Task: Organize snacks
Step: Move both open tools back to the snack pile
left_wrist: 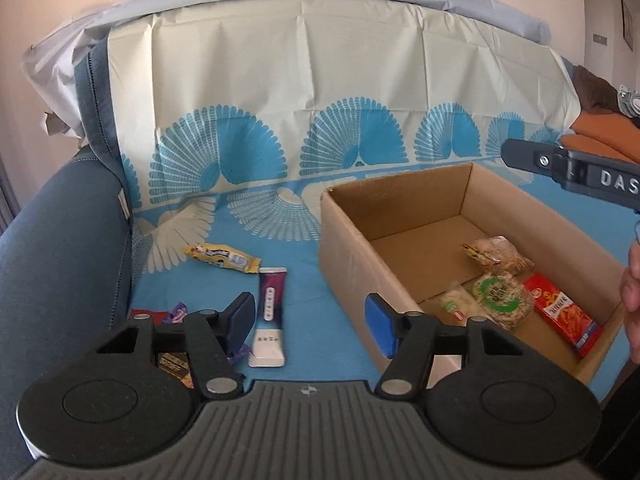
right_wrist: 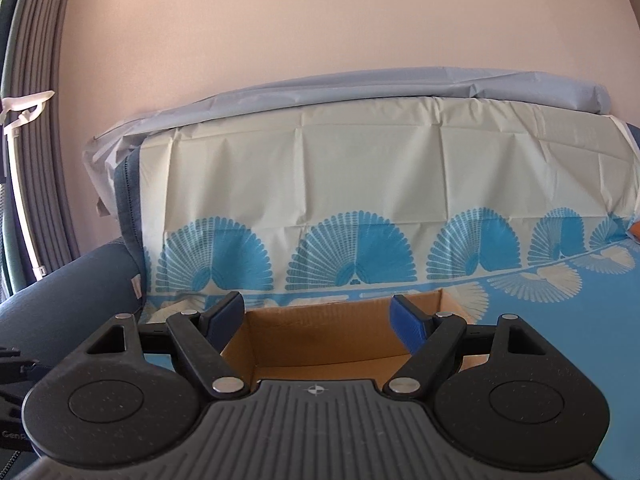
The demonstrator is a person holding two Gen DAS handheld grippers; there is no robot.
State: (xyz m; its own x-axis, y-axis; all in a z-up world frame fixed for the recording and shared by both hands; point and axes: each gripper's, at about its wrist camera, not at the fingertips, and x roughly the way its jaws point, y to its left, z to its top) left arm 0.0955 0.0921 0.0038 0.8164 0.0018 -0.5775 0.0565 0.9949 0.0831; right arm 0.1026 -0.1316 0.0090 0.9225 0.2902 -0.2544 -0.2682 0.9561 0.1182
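Note:
An open cardboard box [left_wrist: 352,248] sits on a blue patterned cloth. It holds several snacks: a red packet [left_wrist: 564,312], a round green-labelled rice cake pack [left_wrist: 502,294], a clear bag of biscuits [left_wrist: 498,254] and a small pale packet [left_wrist: 454,304]. Left of the box lie a purple-and-white bar [left_wrist: 270,316] and a yellow candy bar [left_wrist: 222,258]. My left gripper [left_wrist: 310,322] is open and empty, low over the cloth between the purple bar and the box. My right gripper [right_wrist: 318,322] is open and empty above the box [right_wrist: 320,332]; it also shows in the left wrist view [left_wrist: 576,172].
More small wrappers [left_wrist: 176,312] lie at the left, partly hidden behind my left gripper. A dark blue sofa armrest [left_wrist: 60,248] rises at the left. The cloth-covered backrest [left_wrist: 320,72] stands behind. Orange cushions [left_wrist: 600,136] are at the far right.

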